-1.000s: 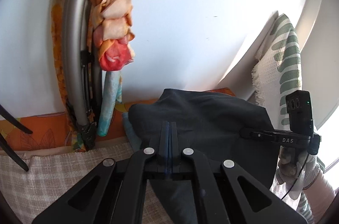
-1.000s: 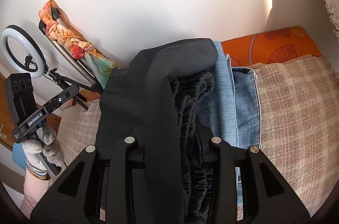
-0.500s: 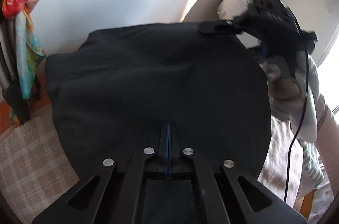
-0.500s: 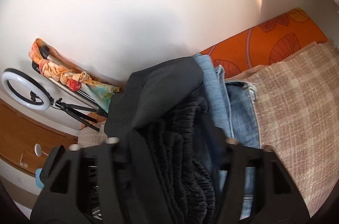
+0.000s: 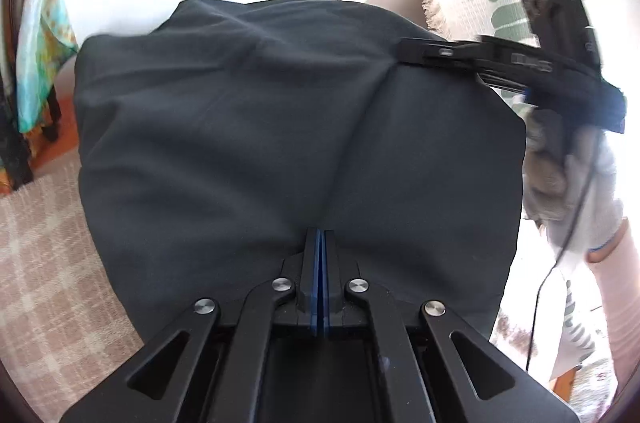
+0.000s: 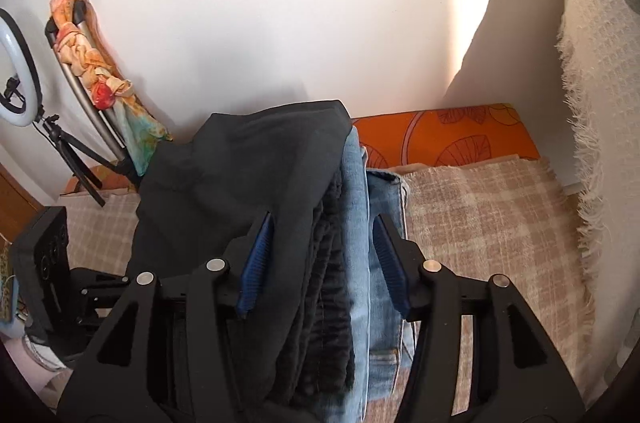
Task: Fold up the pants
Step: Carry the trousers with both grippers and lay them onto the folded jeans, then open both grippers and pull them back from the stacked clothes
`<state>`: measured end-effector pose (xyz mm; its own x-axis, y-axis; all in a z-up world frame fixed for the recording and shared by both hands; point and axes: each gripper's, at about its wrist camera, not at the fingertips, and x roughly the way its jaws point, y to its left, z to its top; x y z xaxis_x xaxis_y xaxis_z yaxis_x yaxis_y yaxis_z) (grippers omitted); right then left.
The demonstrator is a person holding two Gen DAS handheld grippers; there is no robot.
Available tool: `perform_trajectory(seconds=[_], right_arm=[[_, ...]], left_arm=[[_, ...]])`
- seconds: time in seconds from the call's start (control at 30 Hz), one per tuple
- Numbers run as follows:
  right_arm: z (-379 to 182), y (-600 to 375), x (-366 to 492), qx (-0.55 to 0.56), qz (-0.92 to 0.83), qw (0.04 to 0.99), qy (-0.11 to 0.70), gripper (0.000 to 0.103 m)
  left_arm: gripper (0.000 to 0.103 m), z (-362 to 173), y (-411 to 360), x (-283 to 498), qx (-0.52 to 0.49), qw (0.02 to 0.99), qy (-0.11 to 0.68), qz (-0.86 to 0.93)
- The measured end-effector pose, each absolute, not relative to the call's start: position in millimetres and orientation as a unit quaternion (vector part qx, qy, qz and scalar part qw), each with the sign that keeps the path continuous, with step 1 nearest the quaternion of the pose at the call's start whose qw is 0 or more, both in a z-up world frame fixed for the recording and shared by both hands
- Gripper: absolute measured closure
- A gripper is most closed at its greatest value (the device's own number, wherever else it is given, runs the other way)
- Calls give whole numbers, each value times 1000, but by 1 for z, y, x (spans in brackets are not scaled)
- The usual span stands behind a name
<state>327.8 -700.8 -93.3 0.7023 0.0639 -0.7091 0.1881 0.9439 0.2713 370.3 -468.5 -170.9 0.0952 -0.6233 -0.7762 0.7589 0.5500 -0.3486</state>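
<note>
My right hand-held gripper (image 6: pixel 322 263) has just been opening, black pants (image 5: pixel 280 127) loose between its pads; left hand-held gripper (image 5: pixel 320 243) is clenched, apparently pinching cloth. Pants folded atop jeans (image 6: pixel 360 223); fold likely landed.

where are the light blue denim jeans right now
In the right wrist view, the light blue denim jeans lie folded on the beige checked blanket, right beside the black pants, running between the open right gripper's fingers.
</note>
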Motion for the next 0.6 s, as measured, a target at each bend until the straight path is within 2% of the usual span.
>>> perform_trajectory(seconds=[0.03, 0.07, 0.3, 0.33, 0.37, 0.4, 0.47, 0.53, 0.6], right_arm=[[-91, -701, 315, 173, -22, 908, 382, 37], [-92, -700, 303, 180, -12, 906, 382, 34], [-127, -696, 257, 214, 28, 883, 417, 35], [-131, -692, 257, 215, 31, 880, 423, 44], [-133, -687, 258, 210, 30, 878, 430, 60], [-134, -684, 260, 218, 43, 875, 431, 70], [-125, -688, 258, 279, 79, 859, 423, 86], [-112, -690, 254, 293, 92, 857, 413, 89], [-111, -685, 251, 237, 47, 870, 430, 90]], left_arm=[[103, -169, -470, 368, 73, 738, 481, -467], [103, -166, -469, 364, 77, 742, 479, -463], [103, -150, -475, 326, 83, 739, 467, -478], [103, -150, -474, 320, 83, 736, 469, -481], [103, -151, -475, 315, 85, 734, 471, -481], [103, -149, -474, 321, 91, 736, 470, -478], [103, -152, -476, 320, 103, 743, 467, -468], [103, -154, -478, 321, 106, 749, 465, -459], [103, -151, -481, 317, 119, 761, 454, -448]])
